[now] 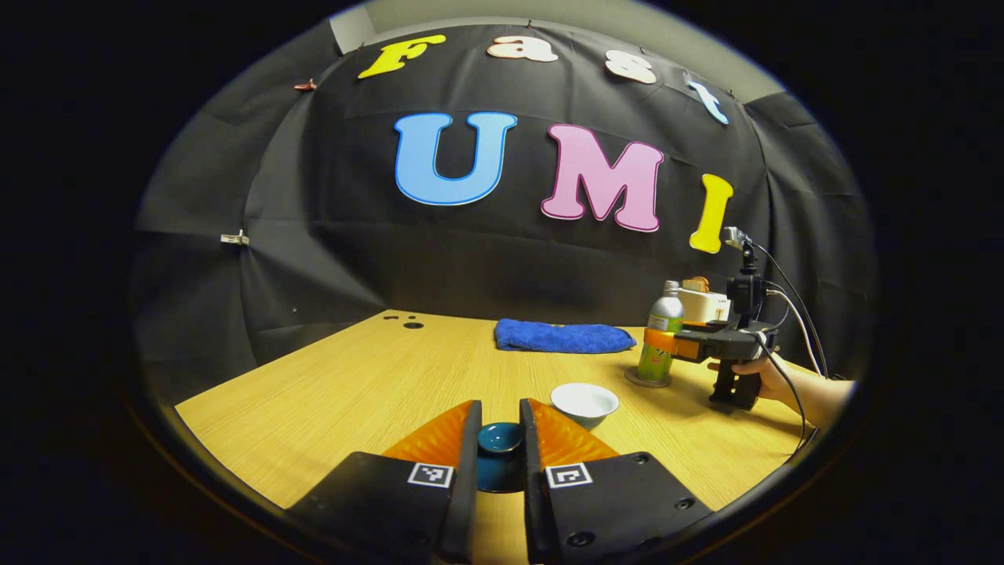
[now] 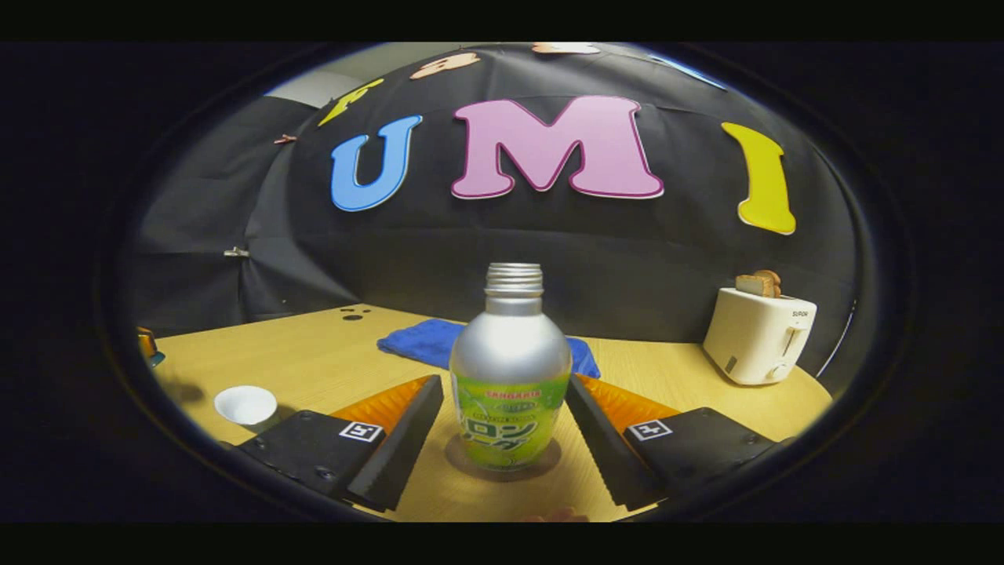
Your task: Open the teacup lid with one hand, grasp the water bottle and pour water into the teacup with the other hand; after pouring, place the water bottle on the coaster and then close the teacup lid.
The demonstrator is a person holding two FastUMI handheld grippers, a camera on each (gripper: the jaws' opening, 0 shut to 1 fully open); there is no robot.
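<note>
Left gripper view: the left gripper (image 1: 500, 439) pinches a dark teal ceramic lid (image 1: 500, 437) between nearly closed orange fingers, just left of the open white teacup (image 1: 584, 402).

Right gripper view: the right gripper (image 2: 506, 420) stands wide open, fingers clear of the silver-and-green water bottle (image 2: 511, 369) standing on a round coaster (image 2: 502, 464) between them.

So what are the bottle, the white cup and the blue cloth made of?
The bottle looks like brushed metal, dull silver with a threaded neck and a printed green label. The white cup seems glazed ceramic, smooth and glossy. The blue cloth looks like soft, fuzzy towelling.
</note>
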